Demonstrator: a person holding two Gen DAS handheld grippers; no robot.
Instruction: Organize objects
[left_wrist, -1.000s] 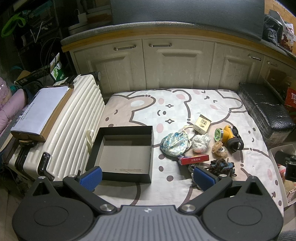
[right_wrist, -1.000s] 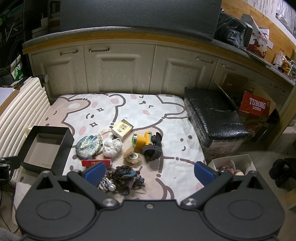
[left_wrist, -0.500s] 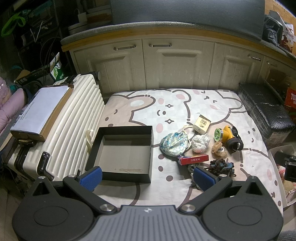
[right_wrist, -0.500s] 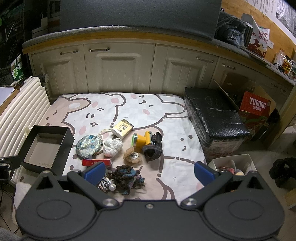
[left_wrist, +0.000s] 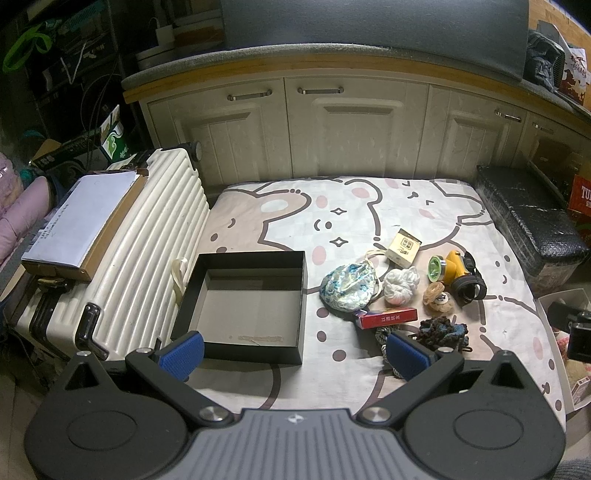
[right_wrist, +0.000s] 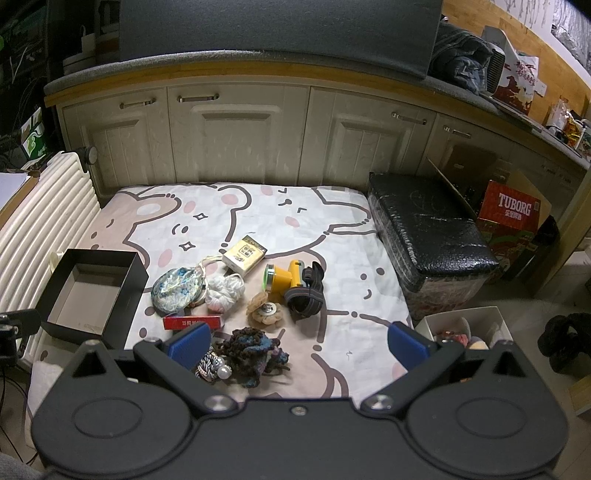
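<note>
Both the left hand-held gripper (left_wrist: 293, 354) and right hand-held gripper (right_wrist: 299, 341) are spread wide, holding nothing. The dark knitted bundle (right_wrist: 255, 350) sits right of the black box (right_wrist: 92, 291), nearest the right one, just ahead between its fingers.

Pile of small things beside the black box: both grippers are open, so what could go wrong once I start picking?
The dark yarn tangle touches the beaded piece, so one may drag the other. The floral pouch has a cord looping toward the white bundle and might snag it. The black box looks light and could slide if bumped.
</note>
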